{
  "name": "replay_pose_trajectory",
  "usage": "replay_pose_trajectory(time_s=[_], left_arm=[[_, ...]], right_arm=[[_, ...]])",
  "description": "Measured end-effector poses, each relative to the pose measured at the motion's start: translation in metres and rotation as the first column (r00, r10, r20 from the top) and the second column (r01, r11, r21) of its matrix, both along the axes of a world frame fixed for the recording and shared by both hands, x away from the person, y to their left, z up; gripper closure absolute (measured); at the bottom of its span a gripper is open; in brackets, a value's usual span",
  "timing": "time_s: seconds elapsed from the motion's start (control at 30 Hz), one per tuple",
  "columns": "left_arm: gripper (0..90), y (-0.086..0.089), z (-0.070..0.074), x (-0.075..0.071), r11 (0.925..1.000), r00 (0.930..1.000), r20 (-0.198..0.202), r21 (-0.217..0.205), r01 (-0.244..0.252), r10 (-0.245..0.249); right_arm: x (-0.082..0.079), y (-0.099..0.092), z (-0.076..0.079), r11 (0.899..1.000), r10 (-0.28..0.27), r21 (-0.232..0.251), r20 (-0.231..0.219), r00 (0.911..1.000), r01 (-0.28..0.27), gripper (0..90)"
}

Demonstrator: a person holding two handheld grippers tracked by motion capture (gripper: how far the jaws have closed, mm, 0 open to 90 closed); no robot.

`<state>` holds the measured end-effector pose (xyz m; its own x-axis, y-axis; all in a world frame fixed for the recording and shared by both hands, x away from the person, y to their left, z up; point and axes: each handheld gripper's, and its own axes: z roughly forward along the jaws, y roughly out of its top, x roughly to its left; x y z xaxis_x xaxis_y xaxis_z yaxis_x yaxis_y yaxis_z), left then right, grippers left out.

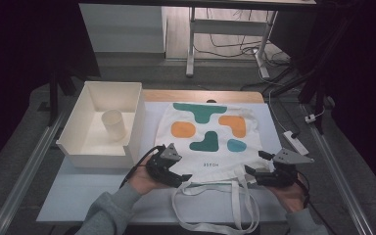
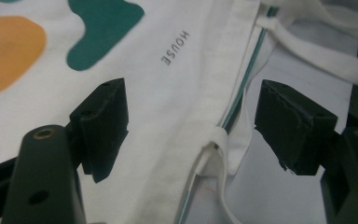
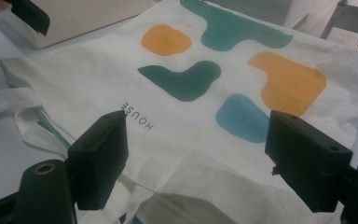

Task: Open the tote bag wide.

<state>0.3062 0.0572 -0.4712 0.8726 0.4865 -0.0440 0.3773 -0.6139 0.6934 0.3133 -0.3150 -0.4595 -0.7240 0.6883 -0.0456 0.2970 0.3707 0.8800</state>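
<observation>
My jaws stood released, both grippers straddling the tote bag (image 1: pixel 208 134) hem; next, clamp its opening edge.

White tote bag (image 2: pixel 168 116) lying flat on pale table (image 2: pixel 270 186), printed with orange and green shapes and the word HOUSE. Left gripper (image 2: pixel 191 123) hovering over the bag's open hem, jaws wide apart, hem and strap (image 2: pixel 214 149) between them, untouched. More straps beyond the hem.
</observation>
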Motion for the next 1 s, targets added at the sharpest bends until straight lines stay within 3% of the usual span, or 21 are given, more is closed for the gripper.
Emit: replay_pose_trajectory(time_s=[0.2, 0.47, 0.73, 0.9, 1.0], left_arm=[[27.1, -0.01, -0.011, 0.0, 0.9983, 0.9991, -0.025, 0.046, 0.035, -0.034], [32.3, -0.015, -0.021, 0.0, 0.9941, 0.9979, -0.047, 0.097, 0.048, -0.043], [50.7, -0.015, -0.031, 0.003, 0.9896, 0.9954, -0.077, 0.128, 0.065, -0.056], [65.7, -0.014, -0.03, 0.004, 0.9903, 0.9938, -0.087, 0.115, 0.079, -0.069], [70.0, -0.012, -0.029, 0.005, 0.992, 0.9924, -0.1, 0.096, 0.082, -0.072]], right_arm=[[-0.001, 0.0, -0.001, 1.0, -0.001, -0.004, -0.003, 1.0, 0.001, 21.2], [-0.001, 0.001, -0.002, 1.0, 0.002, -0.008, -0.007, 1.0, -0.002, 21.2], [-0.001, 0.001, -0.003, 1.0, 0.003, -0.011, -0.008, 1.0, -0.003, 21.2], [-0.001, 0.001, -0.003, 1.0, 0.002, -0.009, -0.007, 1.0, -0.002, 21.2], [-0.001, 0.001, -0.002, 1.0, 0.001, -0.009, -0.006, 1.0, -0.001, 21.2]])
